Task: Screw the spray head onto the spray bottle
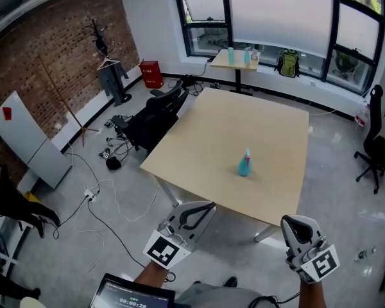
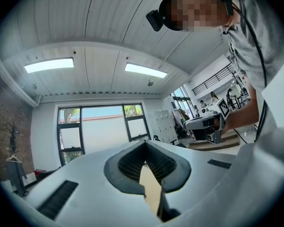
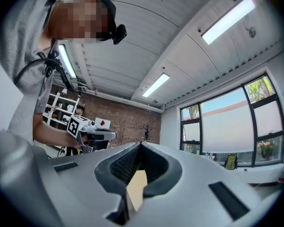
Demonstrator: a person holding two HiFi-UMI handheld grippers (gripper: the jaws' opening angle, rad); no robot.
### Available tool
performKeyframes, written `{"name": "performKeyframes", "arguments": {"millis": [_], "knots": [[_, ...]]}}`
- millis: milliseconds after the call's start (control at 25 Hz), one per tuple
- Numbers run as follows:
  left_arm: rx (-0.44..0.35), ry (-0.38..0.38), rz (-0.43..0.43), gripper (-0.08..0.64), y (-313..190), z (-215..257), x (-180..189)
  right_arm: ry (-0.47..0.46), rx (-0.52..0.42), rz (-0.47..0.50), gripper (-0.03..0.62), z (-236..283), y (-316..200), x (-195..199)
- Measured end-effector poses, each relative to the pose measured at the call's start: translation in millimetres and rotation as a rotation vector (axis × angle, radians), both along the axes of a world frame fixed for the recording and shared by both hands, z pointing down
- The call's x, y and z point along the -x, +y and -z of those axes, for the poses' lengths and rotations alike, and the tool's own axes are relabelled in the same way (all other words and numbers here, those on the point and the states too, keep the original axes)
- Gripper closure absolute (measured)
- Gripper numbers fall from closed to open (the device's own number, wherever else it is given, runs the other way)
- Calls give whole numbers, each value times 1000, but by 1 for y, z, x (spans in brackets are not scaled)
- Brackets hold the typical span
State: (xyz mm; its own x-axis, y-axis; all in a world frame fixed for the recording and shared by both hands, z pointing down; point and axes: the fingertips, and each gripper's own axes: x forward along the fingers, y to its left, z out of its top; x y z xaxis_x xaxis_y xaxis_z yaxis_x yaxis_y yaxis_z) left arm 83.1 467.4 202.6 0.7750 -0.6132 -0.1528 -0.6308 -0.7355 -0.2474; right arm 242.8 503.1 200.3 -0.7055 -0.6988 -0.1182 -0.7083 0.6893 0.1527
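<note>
The spray bottle (image 1: pixel 245 163), teal with a paler top, stands upright on the pale wooden table (image 1: pixel 199 140), on the right part of its near half and well clear of the edges. It is too small in the head view to tell how its spray head sits.

Both grippers hang over the floor, short of the table's near edge and well apart from the bottle. The left gripper (image 1: pixel 205 208) is held out low in front of the person, its nose angled up and to the right toward the table and its marker cube turned up to the camera. The right gripper (image 1: pixel 295 223) is held well to its right, its nose pointing up the frame and its cube tilted upward. A forearm shows behind each.

In each gripper view the jaws are pressed together at the tips with nothing between them, and each looks roughly level across the room toward the windows, with the other gripper in view off to one side.
</note>
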Motion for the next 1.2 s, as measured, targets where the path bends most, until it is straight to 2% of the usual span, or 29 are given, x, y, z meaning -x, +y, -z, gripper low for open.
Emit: {"name": "performKeyframes", "arguments": {"millis": [280, 640, 840, 920, 1200], "knots": [[32, -20, -4, 557, 54, -9, 36, 54, -3, -49, 586, -7, 51, 25], [8, -26, -47, 557, 125, -11, 75, 67, -21, -74, 586, -6, 126, 72], [-11, -5, -45, 557, 144, -10, 76, 66, -6, -56, 586, -8, 149, 76], [-20, -23, -37, 557, 153, -8, 74, 84, -6, -56, 586, -7, 156, 71], [-16, -7, -21, 557, 163, 7, 55, 89, -4, -23, 586, 14, 163, 61]]}}
